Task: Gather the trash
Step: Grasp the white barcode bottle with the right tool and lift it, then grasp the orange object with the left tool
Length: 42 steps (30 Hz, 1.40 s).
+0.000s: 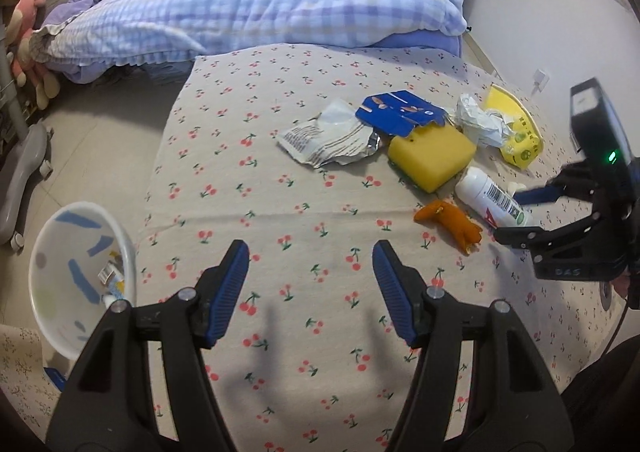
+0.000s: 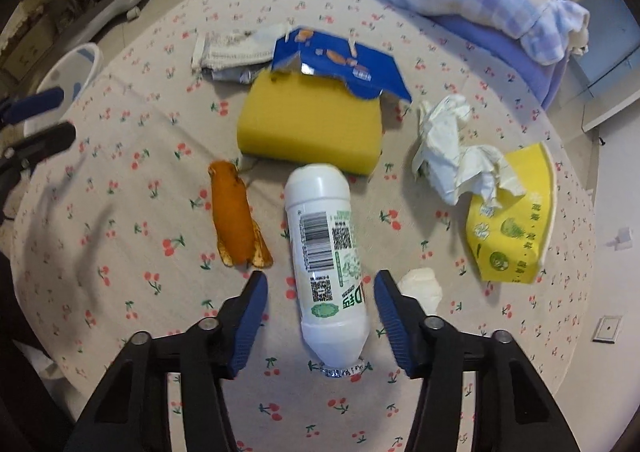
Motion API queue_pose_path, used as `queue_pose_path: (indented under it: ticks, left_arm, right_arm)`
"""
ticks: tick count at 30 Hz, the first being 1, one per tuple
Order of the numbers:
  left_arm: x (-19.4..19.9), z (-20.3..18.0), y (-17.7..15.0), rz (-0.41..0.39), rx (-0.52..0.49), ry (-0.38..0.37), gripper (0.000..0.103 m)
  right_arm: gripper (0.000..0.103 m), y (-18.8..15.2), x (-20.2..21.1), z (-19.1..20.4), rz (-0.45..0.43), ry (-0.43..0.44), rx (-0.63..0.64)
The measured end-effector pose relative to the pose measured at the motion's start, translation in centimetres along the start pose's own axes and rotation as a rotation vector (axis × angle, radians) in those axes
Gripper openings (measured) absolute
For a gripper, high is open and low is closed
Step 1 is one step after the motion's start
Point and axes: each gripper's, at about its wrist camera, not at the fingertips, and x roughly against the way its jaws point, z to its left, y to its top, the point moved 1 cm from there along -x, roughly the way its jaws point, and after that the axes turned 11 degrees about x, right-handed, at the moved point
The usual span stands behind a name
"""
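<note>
Trash lies on the cherry-print tablecloth [image 1: 280,211]. A white bottle [image 2: 326,252] lies on its side between the open fingers of my right gripper [image 2: 320,288], not clamped. Around it are an orange peel [image 2: 238,228], a yellow sponge [image 2: 308,127], a torn blue carton [image 2: 352,63], crumpled white paper [image 2: 456,155], a yellow paper cup [image 2: 516,219] and a silver wrapper [image 2: 232,51]. My left gripper [image 1: 310,256] is open and empty over bare cloth. A white bin [image 1: 76,276] with some trash stands left of the table. The bottle [image 1: 492,197] and right gripper [image 1: 520,215] show in the left wrist view.
A bed with a purple checked quilt [image 1: 248,11] stands behind the table. A grey chair base [image 1: 24,167] and soft toys [image 1: 28,23] are on the floor at left. A small white wad [image 2: 420,286] lies by my right finger.
</note>
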Motion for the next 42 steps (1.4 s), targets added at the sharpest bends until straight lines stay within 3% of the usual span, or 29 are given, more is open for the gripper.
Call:
queue_pose_path:
  ticks: [1, 5, 9, 11, 15, 17, 22, 24, 28, 29, 30, 32, 33, 42]
  left_arm:
    - [-0.2, -0.1, 0.2, 0.003, -0.003, 0.004, 0.065]
    - [-0.8, -0.6, 0.9, -0.003, -0.025, 0.025, 0.065]
    - [-1.5, -2.1, 2.1, -0.016, -0.071, 0.030, 0.065]
    - [-2.4, -3.5, 2.3, 0.018, -0.124, 0.010, 0.065]
    - [-4.1, -6.5, 2.1, 0.053, -0.245, 0.043, 0.065]
    - [-4.4, -7.8, 2.1, 0.070, -0.264, 0.015, 0.065]
    - [-4.7, -8.9, 2.0, 0.136, -0.165, -0.073, 0.065]
    - [-4.9, -9.3, 1.2, 0.186, -0.062, -0.125, 0.065]
    - [-6.5, -10.9, -0.2, 0.235, 0.050, -0.151, 0.065]
    - [-6.8, -11.2, -0.3, 0.226, 0.064, -0.143, 0.055]
    - [-7.2, -11.4, -0.4, 0.227, 0.084, -0.142, 0.030]
    - [-7.8, -11.0, -0.6, 0.260, 0.156, -0.160, 0.019]
    - [-7.7, -10.8, -0.7, 0.255, 0.185, -0.176, 0.016]
    - [-2.9, -9.6, -1.1, 0.189, 0.118, -0.215, 0.014]
  right_arm:
    - [0.038, -0.1, -0.5, 0.0, 0.019, -0.005, 0.006]
    - [0.037, -0.4, 0.0, -0.2, 0.016, 0.008, 0.005]
    - [0.037, -1.0, 3.1, -1.1, -0.065, 0.019, -0.059]
    - [0.037, -1.3, 4.5, -1.8, -0.105, 0.023, -0.100]
    - [0.037, -2.6, 6.9, -4.1, -0.189, 0.027, -0.206]
    - [0.037, -3.1, 7.2, -5.4, -0.207, 0.029, -0.253]
    - [0.038, -3.4, 7.5, -7.2, -0.217, 0.018, -0.307]
    - [0.038, -3.4, 7.6, -7.5, -0.226, 0.019, -0.311]
    - [0.038, -3.2, 7.8, -7.2, -0.241, 0.022, -0.302]
    - [0.038, -3.2, 7.8, -7.1, -0.243, 0.023, -0.300]
    - [0.038, -3.2, 7.8, -7.0, -0.246, 0.024, -0.298]
    - [0.038, -3.3, 7.9, -6.9, -0.251, 0.026, -0.298]
    - [0.038, -3.5, 7.9, -7.0, -0.255, 0.026, -0.300]
    - [0.038, -4.2, 8.8, -8.7, -0.295, 0.022, -0.384]
